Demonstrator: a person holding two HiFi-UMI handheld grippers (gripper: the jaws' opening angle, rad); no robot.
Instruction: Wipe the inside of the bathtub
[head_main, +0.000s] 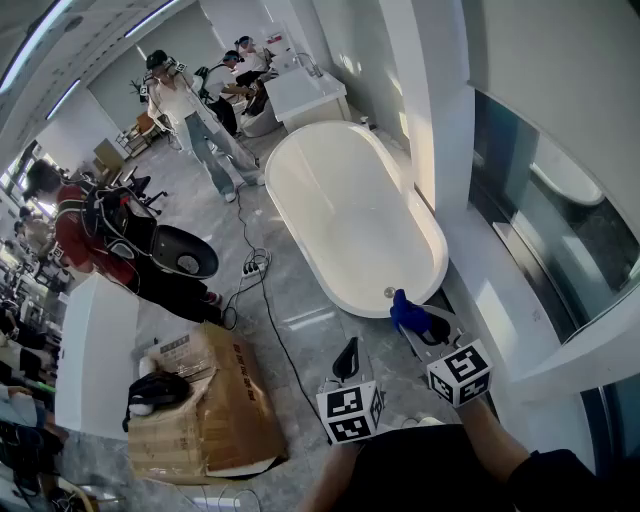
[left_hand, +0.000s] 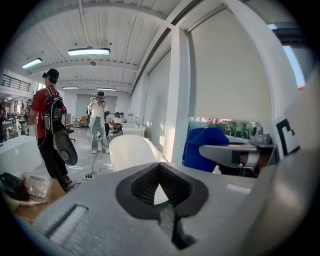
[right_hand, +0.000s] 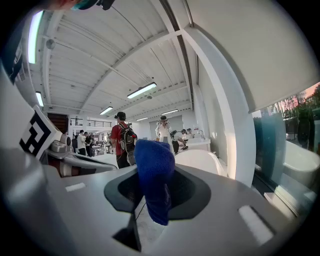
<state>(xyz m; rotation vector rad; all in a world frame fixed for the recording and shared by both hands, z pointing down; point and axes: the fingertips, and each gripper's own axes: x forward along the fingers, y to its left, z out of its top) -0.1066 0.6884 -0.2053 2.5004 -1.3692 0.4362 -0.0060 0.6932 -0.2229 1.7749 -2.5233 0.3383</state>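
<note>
A white oval bathtub (head_main: 350, 210) stands on the grey floor, reaching away from me along the right wall. My right gripper (head_main: 412, 318) hovers just outside the tub's near end, beside the small drain fitting on the rim. It is shut on a blue cloth (head_main: 406, 310). In the right gripper view the cloth (right_hand: 154, 175) hangs down between the jaws, with the tub (right_hand: 200, 161) beyond. My left gripper (head_main: 347, 356) is lower and to the left, over the floor, shut and empty. Its view shows the tub (left_hand: 131, 151) and the blue cloth (left_hand: 202, 146) at the right.
A cardboard box (head_main: 205, 405) with a dark bag on it sits at the lower left beside a white counter (head_main: 95, 350). A person in red with a backpack (head_main: 110, 240) stands left of the tub. A cable and power strip (head_main: 252, 268) lie on the floor. A vanity (head_main: 305, 95) stands behind the tub.
</note>
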